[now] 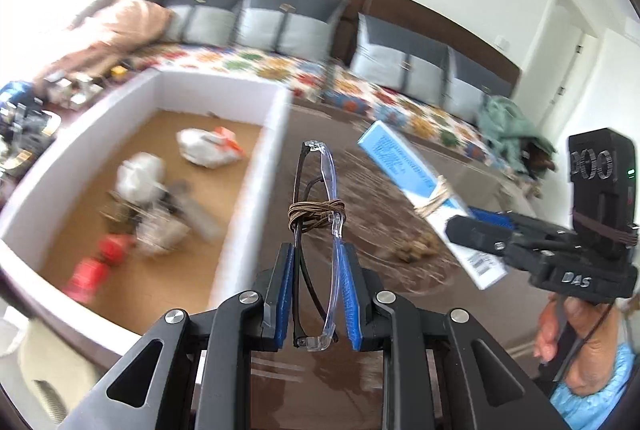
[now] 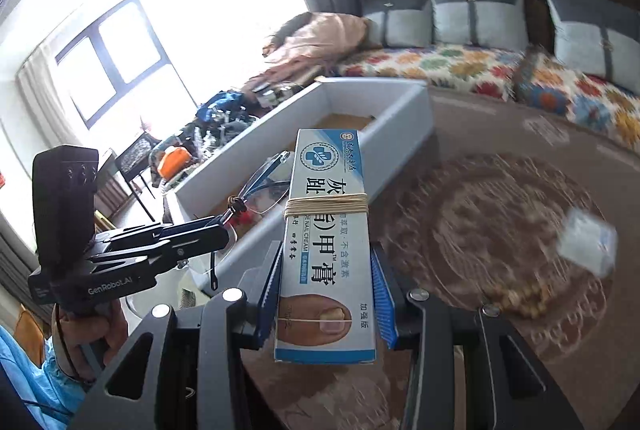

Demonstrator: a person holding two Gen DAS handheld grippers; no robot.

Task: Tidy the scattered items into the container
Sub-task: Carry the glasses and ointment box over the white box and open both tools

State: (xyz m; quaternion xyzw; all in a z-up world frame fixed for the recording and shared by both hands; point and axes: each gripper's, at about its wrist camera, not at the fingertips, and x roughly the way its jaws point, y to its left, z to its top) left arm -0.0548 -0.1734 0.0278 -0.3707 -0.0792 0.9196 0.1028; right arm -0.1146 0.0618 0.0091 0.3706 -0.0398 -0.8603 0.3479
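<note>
Only the right-wrist view shows fingers [image 2: 327, 294] clamping the box [image 2: 326, 250]; left fingers [image 1: 316, 294] clamp glasses [image 1: 318, 214].

Your left gripper [image 1: 316, 294] carries ribbed blue pads on matt black plastic, closed on clear glossy plastic glasses [image 1: 318, 230] bound with brown cord. Your right gripper [image 2: 326, 294] pinches a smooth printed cardboard box [image 2: 326, 250]; the container [image 1: 256, 166] looks like matt white card.

Daylight floods in from the window [image 2: 120, 42], blown out to white glare. Motion blur smears the box [image 1: 248, 166] and desk [image 2: 500, 214]; fisheye bending darkens the corners.
</note>
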